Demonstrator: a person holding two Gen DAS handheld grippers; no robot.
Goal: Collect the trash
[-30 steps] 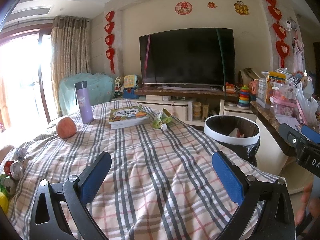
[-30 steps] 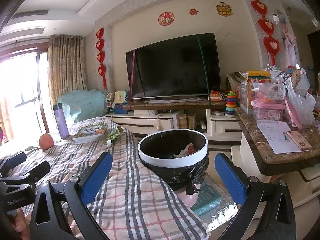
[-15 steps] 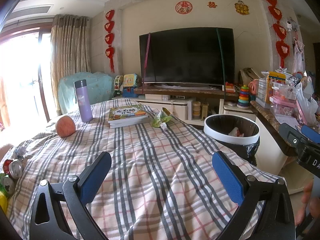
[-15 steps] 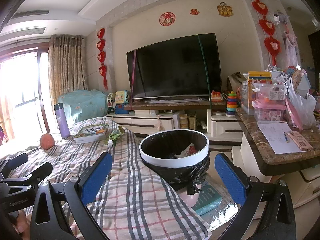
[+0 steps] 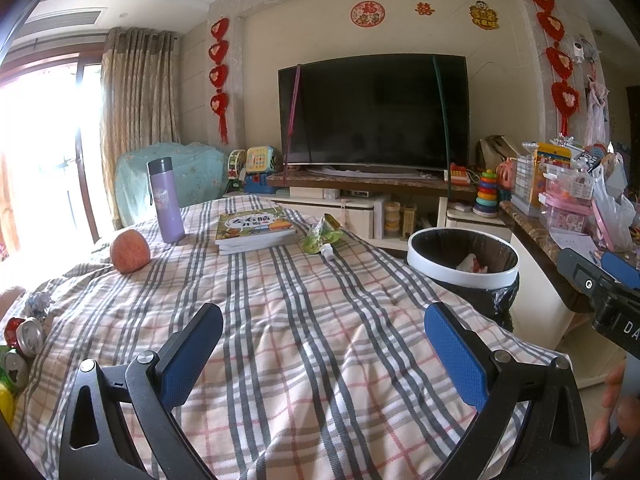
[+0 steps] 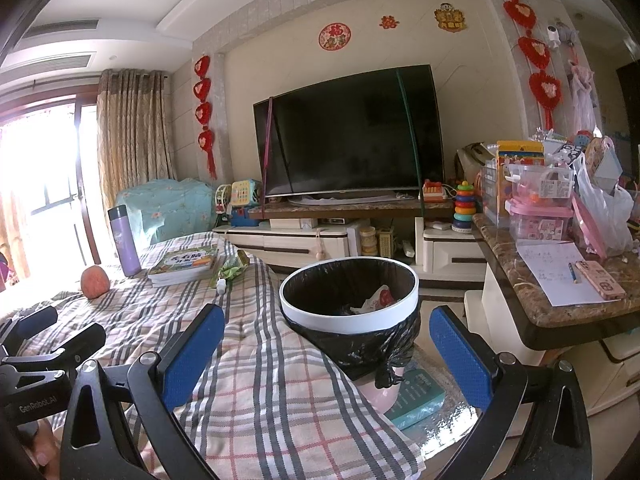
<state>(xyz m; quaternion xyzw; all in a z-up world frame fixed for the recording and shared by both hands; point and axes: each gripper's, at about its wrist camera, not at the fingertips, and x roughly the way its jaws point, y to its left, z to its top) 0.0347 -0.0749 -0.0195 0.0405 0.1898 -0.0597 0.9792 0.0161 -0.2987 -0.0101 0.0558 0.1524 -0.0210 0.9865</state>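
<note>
A trash bin (image 5: 462, 276) with a white rim and black liner stands right of the checked table (image 5: 300, 320); it holds some wrappers. It also shows in the right wrist view (image 6: 348, 320). A green squeeze pouch (image 5: 322, 236) lies at the table's far side by the books; it also shows in the right wrist view (image 6: 230, 270). Crushed cans (image 5: 24, 340) and a foil ball (image 5: 36, 302) lie at the table's left edge. My left gripper (image 5: 324, 344) is open and empty over the table. My right gripper (image 6: 326, 344) is open and empty before the bin.
A stack of books (image 5: 254, 230), a purple bottle (image 5: 166, 200) and a peach-coloured fruit (image 5: 130, 250) sit on the far table. A marble counter (image 6: 560, 308) with boxes, paper and a phone is at the right. A TV (image 5: 374, 112) stands behind.
Both views have shifted very slightly; the grippers stay open and empty. Nothing on the table has moved.
</note>
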